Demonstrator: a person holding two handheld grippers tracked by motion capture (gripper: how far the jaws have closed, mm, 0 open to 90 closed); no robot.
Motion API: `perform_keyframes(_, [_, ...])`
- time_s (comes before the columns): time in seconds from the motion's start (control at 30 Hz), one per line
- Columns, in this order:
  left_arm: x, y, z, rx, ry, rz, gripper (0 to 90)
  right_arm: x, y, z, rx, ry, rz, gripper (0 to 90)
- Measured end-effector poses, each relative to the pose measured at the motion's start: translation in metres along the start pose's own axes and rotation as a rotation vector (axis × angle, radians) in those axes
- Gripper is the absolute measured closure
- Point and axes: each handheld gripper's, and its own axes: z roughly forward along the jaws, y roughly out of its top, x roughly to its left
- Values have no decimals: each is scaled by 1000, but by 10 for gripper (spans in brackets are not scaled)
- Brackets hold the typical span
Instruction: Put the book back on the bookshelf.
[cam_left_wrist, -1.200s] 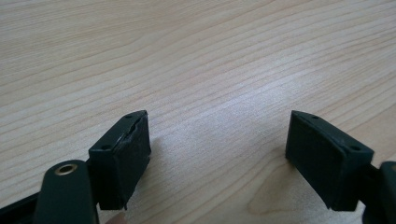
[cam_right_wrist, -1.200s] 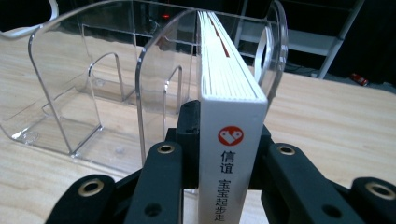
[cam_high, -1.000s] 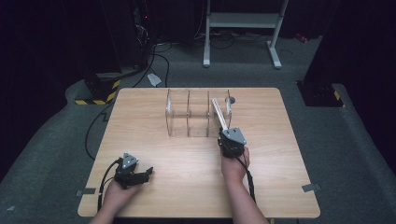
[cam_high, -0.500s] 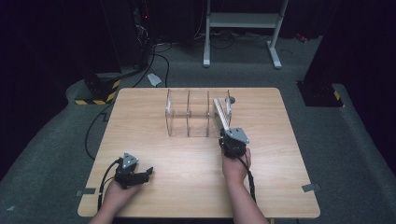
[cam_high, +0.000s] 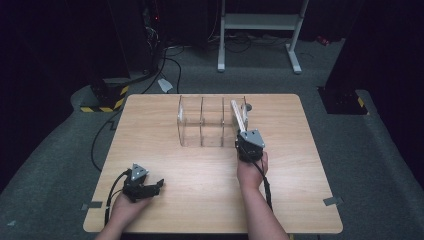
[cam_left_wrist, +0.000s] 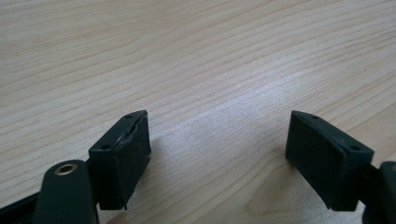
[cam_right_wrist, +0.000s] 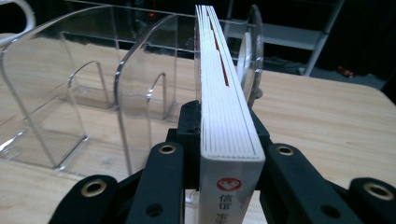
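Note:
A white book (cam_right_wrist: 219, 84) with a red mark on its spine is gripped edge-up by my right gripper (cam_right_wrist: 226, 119), whose jaws have just been closing on it. In the high view the book (cam_high: 238, 116) leans with its top to the left. Its far end is in the rightmost slot of a clear acrylic rack (cam_high: 200, 122), between a divider (cam_right_wrist: 126, 79) and the end panel. The right gripper (cam_high: 243, 135) sits just in front of the rack. My left gripper (cam_high: 159, 184) rests near the table's front left, and its fingers (cam_left_wrist: 123, 154) stand wide apart over bare wood.
The wooden table (cam_high: 310, 165) has bare room on both sides of the rack. A small dark object (cam_high: 248, 106) lies behind the rack's right end. On the floor beyond are cables, a white frame (cam_high: 260, 30) and a black-and-yellow striped block (cam_high: 107, 102).
The right gripper and the book have edged slightly forward and to the right, toward the rack. The left gripper has stayed put.

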Motion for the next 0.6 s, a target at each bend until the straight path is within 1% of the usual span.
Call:
perform_keyframes(0.07, [0,0,0,0,-1,0,220,0,1,2,1,-19,0,752])
perform_keyframes(0.17, [0,0,0,0,-1,0,220,1,1,6,4,-27,13,752])
perform_keyframes(0.3, [0,0,0,1,-5,5,220,5,-1,10,16,-39,2,750])
perform_keyframes(0.37, [0,0,0,0,-4,5,220,5,-3,11,15,-45,11,748])
perform_keyframes(0.4, [0,0,0,1,-4,5,221,5,-3,11,18,-47,24,746])
perform_keyframes(0.47, [0,0,0,0,-4,3,221,5,-4,11,29,-40,46,739])
perform_keyframes(0.5, [0,0,0,0,-3,2,222,4,-4,10,35,-35,57,718])
perform_keyframes(0.57, [-1,0,0,2,-3,2,222,2,-5,8,31,-12,77,683])
perform_keyframes(0.6, [-1,0,0,2,-3,2,223,2,-5,7,31,-8,81,675])
